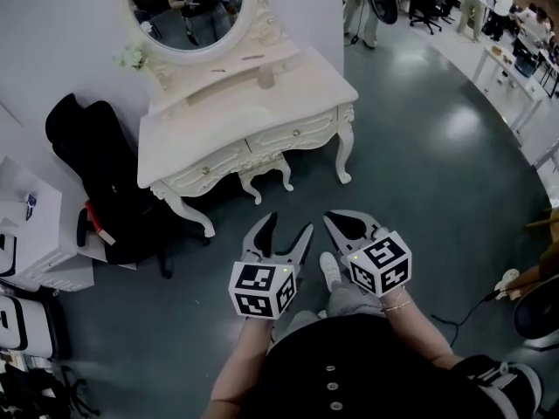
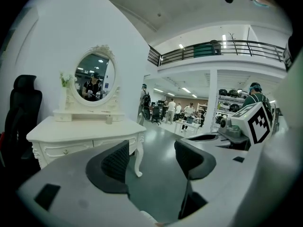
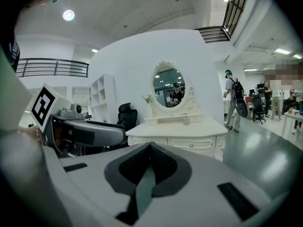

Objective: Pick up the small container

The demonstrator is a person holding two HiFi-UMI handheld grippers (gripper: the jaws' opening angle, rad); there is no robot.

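The small container is a pale little jar standing on the white dressing table, below the oval mirror. It shows small in the left gripper view and in the right gripper view. Both grippers hang low in front of the person, well short of the table. My left gripper is open, with only floor between its pads. My right gripper is shut with its pads pressed together and nothing in them.
A white stool is tucked under the table. A black office chair stands to the table's left, beside white shelving. A small flower sprig sits by the mirror. People and desks fill the far right.
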